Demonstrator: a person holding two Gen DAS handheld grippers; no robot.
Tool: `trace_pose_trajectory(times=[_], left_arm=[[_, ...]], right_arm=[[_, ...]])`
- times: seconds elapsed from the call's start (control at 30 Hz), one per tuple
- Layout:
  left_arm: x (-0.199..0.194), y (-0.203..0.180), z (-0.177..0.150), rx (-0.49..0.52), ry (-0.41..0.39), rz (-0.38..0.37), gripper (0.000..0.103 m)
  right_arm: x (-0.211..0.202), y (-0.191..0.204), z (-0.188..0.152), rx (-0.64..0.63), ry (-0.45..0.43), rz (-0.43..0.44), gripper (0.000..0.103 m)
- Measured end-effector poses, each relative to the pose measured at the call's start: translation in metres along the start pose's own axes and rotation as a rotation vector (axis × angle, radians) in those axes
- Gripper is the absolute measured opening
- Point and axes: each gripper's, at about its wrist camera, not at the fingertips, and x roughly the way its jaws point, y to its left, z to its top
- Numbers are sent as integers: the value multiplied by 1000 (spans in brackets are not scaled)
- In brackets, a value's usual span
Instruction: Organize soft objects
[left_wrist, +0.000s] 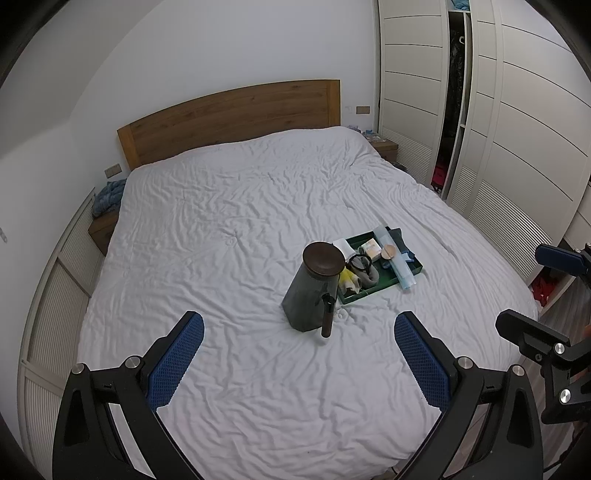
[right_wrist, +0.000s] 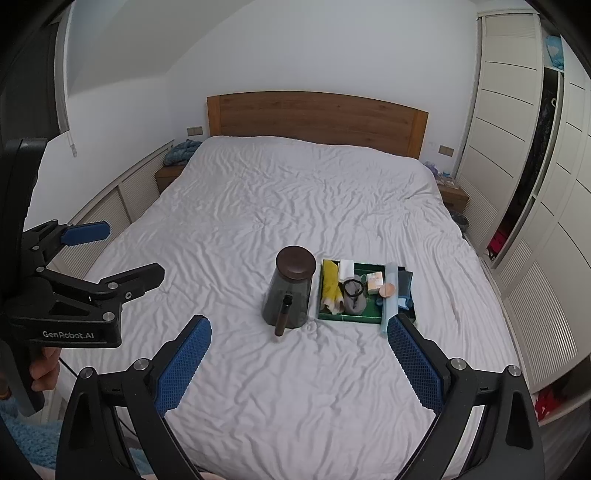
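Note:
A dark green tray (right_wrist: 332, 318) (left_wrist: 354, 297) lies on the white bed. In it are a yellow cloth (right_wrist: 330, 286) (left_wrist: 346, 280), a grey sock (right_wrist: 356, 304) (left_wrist: 371, 278), a white cloth (right_wrist: 346, 268), a dark blue cloth (right_wrist: 405, 282) (left_wrist: 396, 236), a small box (right_wrist: 374, 281) and a clear tube (right_wrist: 389, 295) (left_wrist: 399, 264). A dark glass jug (right_wrist: 290, 291) (left_wrist: 314, 291) with a brown lid stands left of the tray. My left gripper (left_wrist: 299, 330) and right gripper (right_wrist: 299, 336) hover open above the bed's near part, both empty.
The wrinkled white duvet (right_wrist: 295, 206) covers a bed with a wooden headboard (right_wrist: 317, 118). White wardrobes (right_wrist: 517, 147) line the right side. Bedside tables (right_wrist: 168, 173) flank the headboard, with a blue bundle (right_wrist: 181, 151) on the left one. A hand (right_wrist: 44, 369) holds the left gripper.

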Motion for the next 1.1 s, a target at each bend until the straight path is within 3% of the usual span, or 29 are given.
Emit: trace_pose_trajectory(times=[0.63, 0.87, 1.1], left_arm=[[0, -9, 9, 47, -15, -13, 101], [-1, -11, 14, 50, -16, -11, 101], [-4, -3, 20, 26, -14, 4, 101]], right_arm=[[-5, -24, -17, 203, -65, 111, 103], [-8, -14, -13, 52, -27, 37, 103], [-8, 14, 5, -234, 43, -2, 103]])
